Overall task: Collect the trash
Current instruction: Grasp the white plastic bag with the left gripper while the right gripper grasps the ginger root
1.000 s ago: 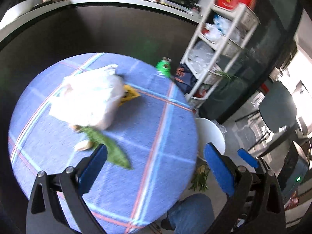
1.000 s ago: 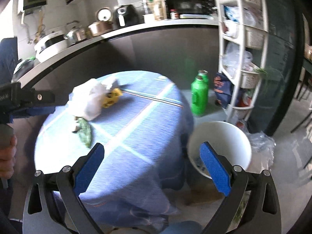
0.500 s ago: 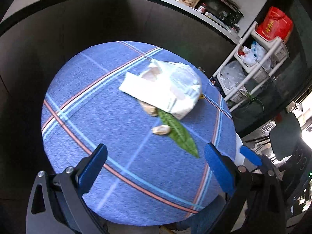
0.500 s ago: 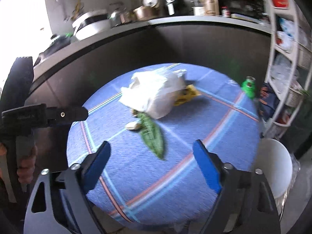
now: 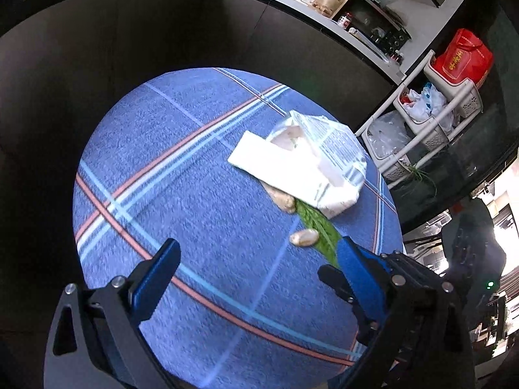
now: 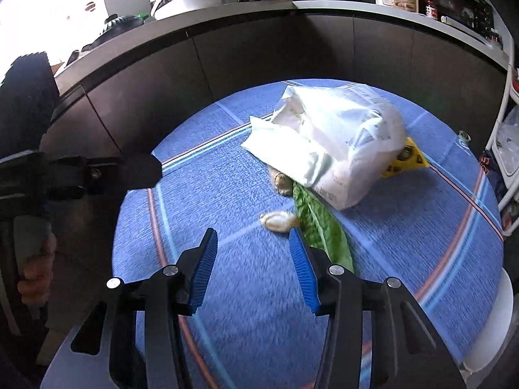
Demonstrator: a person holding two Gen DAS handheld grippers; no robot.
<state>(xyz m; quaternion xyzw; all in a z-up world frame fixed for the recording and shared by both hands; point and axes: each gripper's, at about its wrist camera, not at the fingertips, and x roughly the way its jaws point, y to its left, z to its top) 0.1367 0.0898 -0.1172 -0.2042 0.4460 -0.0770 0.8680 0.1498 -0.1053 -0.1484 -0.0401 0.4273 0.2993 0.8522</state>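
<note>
On the round table with a blue plaid cloth [image 5: 168, 162] lies a crumpled white plastic bag [image 5: 301, 162] [image 6: 334, 142]. A green leaf [image 6: 318, 223] [image 5: 319, 231] pokes out from under it, with a small beige scrap [image 6: 279, 220] [image 5: 304, 237] beside the leaf and a brown lump [image 6: 280, 180] at the bag's edge. A yellow wrapper [image 6: 405, 159] shows behind the bag. My right gripper [image 6: 253, 253] hovers just short of the beige scrap, its jaws closing with nothing between them. My left gripper [image 5: 256, 259] hangs open over bare cloth, left of the scraps.
A dark curved counter [image 6: 292, 48] with pots and appliances rings the table's far side. A white shelf rack [image 5: 431, 123] with baskets stands to the right. A white bin [image 6: 496, 324] sits by the table's right edge. A hand [image 6: 32, 278] holds the left gripper's handle.
Both views have swung from the bin side onto the table and come closer to the bag, leaf and scraps. The right gripper's jaws have narrowed a good deal; the left jaws stay wide.
</note>
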